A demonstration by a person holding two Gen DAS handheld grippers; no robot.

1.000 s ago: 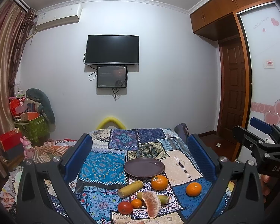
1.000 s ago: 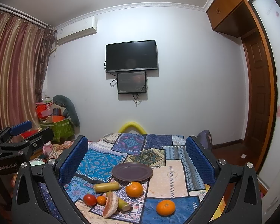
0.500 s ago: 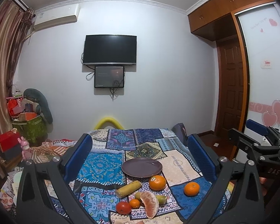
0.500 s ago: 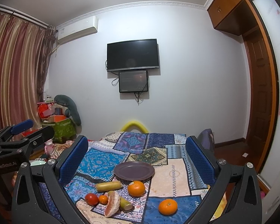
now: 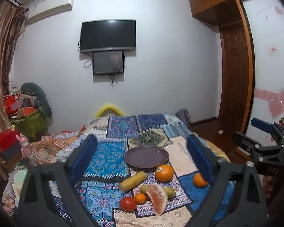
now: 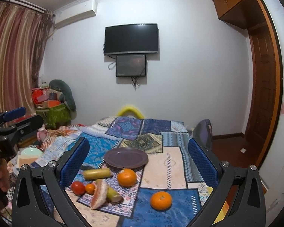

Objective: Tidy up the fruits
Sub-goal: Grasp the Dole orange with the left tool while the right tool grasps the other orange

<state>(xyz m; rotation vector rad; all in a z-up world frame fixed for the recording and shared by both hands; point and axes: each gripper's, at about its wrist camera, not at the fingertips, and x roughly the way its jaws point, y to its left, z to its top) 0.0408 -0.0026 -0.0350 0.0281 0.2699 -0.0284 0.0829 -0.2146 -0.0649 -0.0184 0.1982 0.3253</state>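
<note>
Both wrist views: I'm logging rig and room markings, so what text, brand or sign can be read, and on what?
"DAS" on the right gripper body, seen in the left wrist view.
"obot.AI", cut off at the frame edge, on the left gripper body, seen in the right wrist view.
Red-and-white wall sign: too small to read.
Faint script on the white sliding door: too blurred to read.
Sticker on the large orange: unreadable.

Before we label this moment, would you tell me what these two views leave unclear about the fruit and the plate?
- Lone orange: in the left wrist view, partly covered by the left gripper finger.
- Green-yellow fruit: mostly hidden behind the peeled citrus segment; its type is unclear.
- Sticker on the large orange: too small to read.
- Purple plate: its surface is seen at a shallow angle.
</note>
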